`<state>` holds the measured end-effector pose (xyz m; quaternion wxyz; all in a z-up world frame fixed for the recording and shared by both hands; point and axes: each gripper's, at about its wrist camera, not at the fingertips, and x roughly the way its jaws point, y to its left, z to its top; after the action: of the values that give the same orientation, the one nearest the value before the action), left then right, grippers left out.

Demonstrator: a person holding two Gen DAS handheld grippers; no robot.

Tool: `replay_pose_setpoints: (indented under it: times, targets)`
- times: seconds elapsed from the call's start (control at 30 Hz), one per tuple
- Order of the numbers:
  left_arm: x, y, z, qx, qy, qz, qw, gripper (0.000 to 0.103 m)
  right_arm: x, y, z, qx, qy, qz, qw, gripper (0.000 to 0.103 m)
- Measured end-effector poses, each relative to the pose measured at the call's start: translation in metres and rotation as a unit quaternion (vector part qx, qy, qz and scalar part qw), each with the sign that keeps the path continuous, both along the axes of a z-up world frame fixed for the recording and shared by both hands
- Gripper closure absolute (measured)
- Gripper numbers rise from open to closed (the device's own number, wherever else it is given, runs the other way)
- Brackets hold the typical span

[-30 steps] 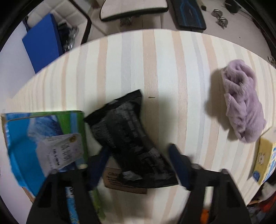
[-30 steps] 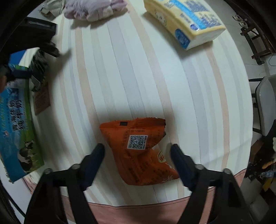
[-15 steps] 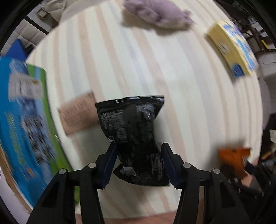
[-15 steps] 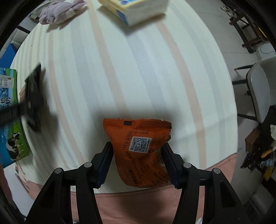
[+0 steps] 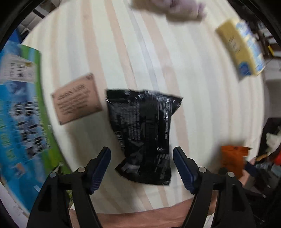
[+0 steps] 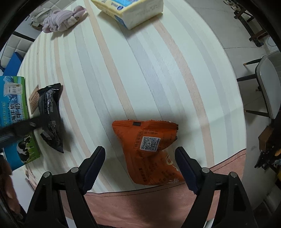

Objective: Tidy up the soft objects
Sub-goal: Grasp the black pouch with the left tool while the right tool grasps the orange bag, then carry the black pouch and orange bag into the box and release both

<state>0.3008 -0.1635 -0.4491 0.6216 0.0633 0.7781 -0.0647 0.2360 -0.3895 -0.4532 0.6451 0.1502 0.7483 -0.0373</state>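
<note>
— Where do the two snack packets lie?
— Both near the desk's (image 6: 140, 70) front edge, close to the pink border of the striped cloth. The black packet (image 5: 145, 136) lies flat toward the left end, just beside a brown card (image 5: 77, 100) and near a blue-green milk carton (image 5: 19, 108) at the left edge. The orange packet (image 6: 151, 150) lies toward the right, its lower corner reaching the pink border.
— And the fingers?
— The left gripper (image 5: 141, 168) is spreading its fingers; the black packet's lower end sits between them, with a clear gap on each side. The right gripper (image 6: 140, 168) is spreading too, released from the orange packet, which lies between its fingers untouched.
— Anything else?
— A lilac plush cloth (image 6: 61, 19) at the far edge, and a yellow tissue pack (image 6: 133, 10) to its right.
</note>
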Motion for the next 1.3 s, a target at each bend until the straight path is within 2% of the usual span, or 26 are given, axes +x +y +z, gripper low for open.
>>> replay_pose_setpoints:
  times: [0.07, 0.13, 0.17, 0.2, 0.23, 0.3, 0.37, 0.47, 0.6, 0.67, 0.77, 0.9, 1.03, 1.1, 1.2, 1.3]
  targets:
    - [-0.003, -0.002, -0.005, 0.011, -0.012, 0.000, 0.9999, 0.031, 0.004, 0.011, -0.008, -0.009, 0.006, 0.002, 1.000, 0.020]
    - [-0.008, -0.005, -0.002, 0.008, -0.039, 0.002, 0.9992, 0.031, 0.003, 0.019, -0.014, -0.014, 0.004, -0.002, 1.000, 0.028]
    - [-0.012, -0.007, 0.000, 0.006, -0.047, 0.001, 0.9989, 0.037, 0.003, 0.023, -0.018, -0.017, 0.006, -0.004, 1.000, 0.038]
    - [-0.016, -0.008, 0.005, 0.005, -0.060, 0.002, 0.9982, 0.051, 0.003, 0.024, -0.020, -0.021, 0.007, -0.009, 1.000, 0.043]
    - [-0.019, -0.008, 0.008, 0.002, -0.065, 0.000, 0.9979, 0.056, 0.002, 0.027, -0.020, -0.025, 0.002, -0.010, 1.000, 0.045]
    - [-0.027, -0.006, 0.012, 0.001, -0.068, -0.006, 0.9977, 0.061, 0.004, 0.034, -0.019, -0.030, -0.001, -0.010, 1.000, 0.049]
    - [-0.036, 0.000, 0.021, 0.000, -0.079, -0.005, 0.9969, 0.062, 0.002, 0.038, -0.016, -0.036, -0.005, -0.007, 0.999, 0.054]
    - [-0.057, 0.009, 0.049, -0.024, -0.104, 0.009, 0.9942, 0.062, -0.002, 0.048, -0.005, -0.024, -0.016, -0.011, 1.000, 0.058]
    - [-0.089, 0.030, 0.118, -0.083, -0.151, 0.032, 0.9845, 0.062, -0.003, 0.081, 0.037, 0.008, -0.055, -0.002, 0.998, 0.059]
    - [-0.104, 0.043, 0.154, -0.098, -0.179, 0.035, 0.9783, 0.062, -0.005, 0.102, 0.066, 0.027, -0.081, 0.014, 0.996, 0.059]
    - [-0.110, 0.082, 0.195, -0.108, -0.213, 0.047, 0.9699, 0.062, -0.002, 0.140, 0.110, 0.052, -0.115, 0.044, 0.991, 0.059]
    - [-0.101, 0.152, 0.241, -0.094, -0.244, 0.066, 0.9629, 0.062, 0.003, 0.196, 0.153, 0.092, -0.145, 0.088, 0.981, 0.059]
    - [-0.075, 0.223, 0.244, -0.064, -0.252, 0.099, 0.9605, 0.062, 0.017, 0.272, 0.191, 0.133, -0.166, 0.139, 0.967, 0.059]
    - [-0.065, 0.260, 0.243, -0.046, -0.247, 0.117, 0.9609, 0.062, 0.020, 0.308, 0.198, 0.142, -0.168, 0.157, 0.963, 0.059]
    - [-0.049, 0.322, 0.217, -0.024, -0.215, 0.156, 0.9636, 0.062, 0.030, 0.365, 0.192, 0.159, -0.156, 0.174, 0.959, 0.059]
    - [-0.037, 0.371, 0.189, -0.016, -0.175, 0.187, 0.9665, 0.062, 0.040, 0.419, 0.167, 0.172, -0.128, 0.179, 0.960, 0.059]
